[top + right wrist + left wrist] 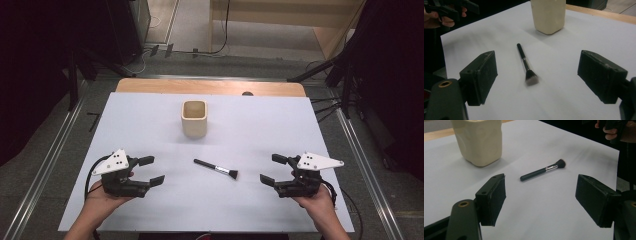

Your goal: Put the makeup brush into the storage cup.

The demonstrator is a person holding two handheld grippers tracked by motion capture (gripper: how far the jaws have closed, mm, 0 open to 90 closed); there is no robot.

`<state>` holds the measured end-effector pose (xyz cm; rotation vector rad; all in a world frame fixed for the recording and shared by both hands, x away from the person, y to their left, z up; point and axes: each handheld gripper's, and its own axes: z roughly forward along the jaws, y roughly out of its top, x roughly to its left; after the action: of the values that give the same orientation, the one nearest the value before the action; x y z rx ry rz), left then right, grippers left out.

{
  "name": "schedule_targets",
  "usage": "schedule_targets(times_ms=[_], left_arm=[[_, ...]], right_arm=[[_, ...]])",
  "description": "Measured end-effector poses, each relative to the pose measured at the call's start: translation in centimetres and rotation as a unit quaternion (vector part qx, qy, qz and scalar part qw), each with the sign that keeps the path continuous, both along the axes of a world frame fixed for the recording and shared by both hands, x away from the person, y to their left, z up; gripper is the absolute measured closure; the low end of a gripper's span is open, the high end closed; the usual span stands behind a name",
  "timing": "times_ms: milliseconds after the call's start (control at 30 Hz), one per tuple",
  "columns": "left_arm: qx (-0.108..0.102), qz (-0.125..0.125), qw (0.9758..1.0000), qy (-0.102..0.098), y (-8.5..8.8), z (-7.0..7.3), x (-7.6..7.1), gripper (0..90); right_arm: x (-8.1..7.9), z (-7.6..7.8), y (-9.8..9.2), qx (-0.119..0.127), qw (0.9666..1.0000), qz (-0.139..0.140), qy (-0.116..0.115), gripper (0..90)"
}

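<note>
High view: a makeup brush (216,169) is lying flat at the centre of the white surface (260,120), its bristles pointing toward the lower right of the frame, with a cream square cup (194,118) standing upright above it, well apart. The left gripper (151,170) is sitting at the lower left and the right gripper (270,169) at the lower right, each held in a hand (102,196) coming in from the bottom edge; both are pointing inward at the brush with jaws spread and holding nothing. The floor, a metal rail (47,162) and wooden furniture beyond the surface are appearing in this view alone. Left gripper view: the brush (543,170) is lying ahead between the two released jaws, handle nearest, with the cup (479,140) at the upper left and the other hand (616,131) at the upper right corner. Right gripper view: the brush (526,65) is lying with its bristles nearest and slightly blurred, the cup (548,15) standing at the top centre. Nothing is lying between either gripper and the brush.
</note>
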<state>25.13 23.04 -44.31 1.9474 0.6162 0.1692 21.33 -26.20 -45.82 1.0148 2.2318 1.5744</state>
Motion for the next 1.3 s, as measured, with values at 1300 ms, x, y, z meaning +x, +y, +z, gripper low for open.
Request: schedule_targets(times_ms=[1300], left_arm=[[0.001,-0.003,1.0,0.001,-0.2,-0.1,0.1,24.8]], right_arm=[[2.7,0.3,4.6,-0.007,0.9995,0.029,-0.014,17.7]])
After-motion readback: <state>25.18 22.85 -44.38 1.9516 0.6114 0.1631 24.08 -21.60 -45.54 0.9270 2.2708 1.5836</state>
